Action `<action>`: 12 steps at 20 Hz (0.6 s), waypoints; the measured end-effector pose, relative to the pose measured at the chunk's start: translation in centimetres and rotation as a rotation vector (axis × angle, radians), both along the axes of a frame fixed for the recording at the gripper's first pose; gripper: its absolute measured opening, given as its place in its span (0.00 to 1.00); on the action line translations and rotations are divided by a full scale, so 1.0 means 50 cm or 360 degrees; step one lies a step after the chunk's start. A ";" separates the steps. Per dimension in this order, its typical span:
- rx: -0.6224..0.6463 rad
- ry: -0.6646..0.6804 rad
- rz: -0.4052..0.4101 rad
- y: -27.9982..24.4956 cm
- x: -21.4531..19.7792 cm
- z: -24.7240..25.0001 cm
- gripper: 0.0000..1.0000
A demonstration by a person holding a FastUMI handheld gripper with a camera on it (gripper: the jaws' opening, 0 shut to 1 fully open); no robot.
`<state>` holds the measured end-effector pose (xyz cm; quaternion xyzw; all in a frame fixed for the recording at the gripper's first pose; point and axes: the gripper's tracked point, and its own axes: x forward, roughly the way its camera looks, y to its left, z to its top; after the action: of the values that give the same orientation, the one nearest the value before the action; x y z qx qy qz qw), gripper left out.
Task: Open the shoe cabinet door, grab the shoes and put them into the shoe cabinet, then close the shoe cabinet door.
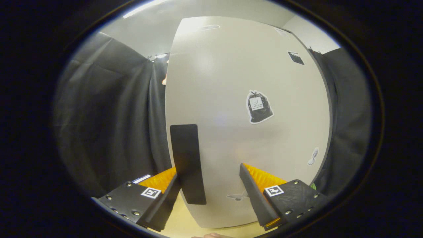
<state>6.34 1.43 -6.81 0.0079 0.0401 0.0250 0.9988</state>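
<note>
Gripper (210,185) fingers stand wide apart, gripping nothing, with the dark handle (187,163) just inside the left finger. Beyond it, the shoe cabinet door (244,82) looks shut. Closing squarely on the handle's lower half, then pulling along the door's swing, should keep the grip from slipping.

cabinet door (248,82) blocking ahead, gripper (210,180) spread wide

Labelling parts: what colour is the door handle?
Black, a plain flat handle on the pale door; gripper view.
</note>
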 end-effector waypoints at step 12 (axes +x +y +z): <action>-0.0024 -0.0027 -0.0107 0.004 0.027 -0.009 0.98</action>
<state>7.68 1.61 -7.23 0.0015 0.0315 -0.0087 0.9995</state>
